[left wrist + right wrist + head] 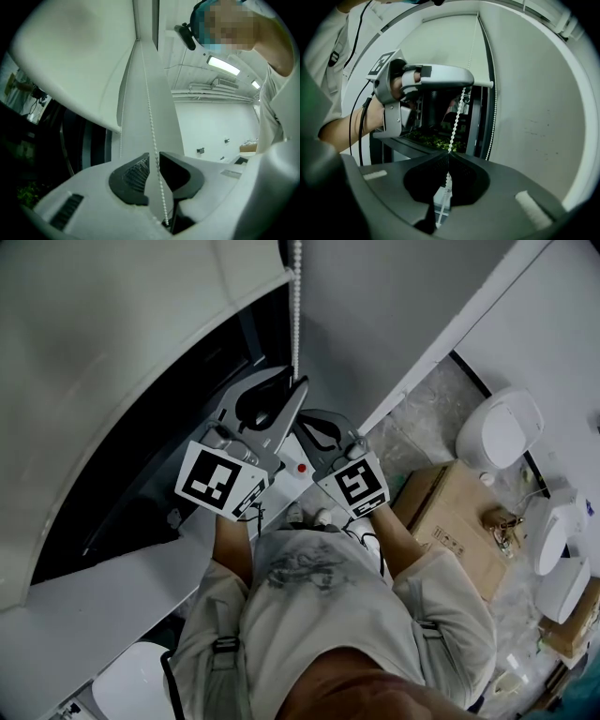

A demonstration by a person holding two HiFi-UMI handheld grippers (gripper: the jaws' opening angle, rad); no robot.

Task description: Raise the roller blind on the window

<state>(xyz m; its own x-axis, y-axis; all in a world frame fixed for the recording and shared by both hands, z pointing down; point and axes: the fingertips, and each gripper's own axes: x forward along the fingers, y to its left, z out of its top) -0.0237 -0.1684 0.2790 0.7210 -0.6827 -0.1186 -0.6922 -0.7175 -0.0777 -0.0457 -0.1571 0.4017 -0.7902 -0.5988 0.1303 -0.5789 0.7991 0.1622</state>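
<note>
Right hand-held gripper [448, 153] was pinched shut on the chain [458, 112], and the left hand-held gripper [154, 157], higher up, had its jaws narrowly apart around it. The blind [440, 44] hung partway up with dark window [169, 446] showing below, so more pulling looked due.

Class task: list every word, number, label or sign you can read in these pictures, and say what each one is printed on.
No text in any view can be read.
Cardboard box: small dark printed symbols, too small to read.
Marker cubes: black-and-white square patterns, not words or numbers.
</note>
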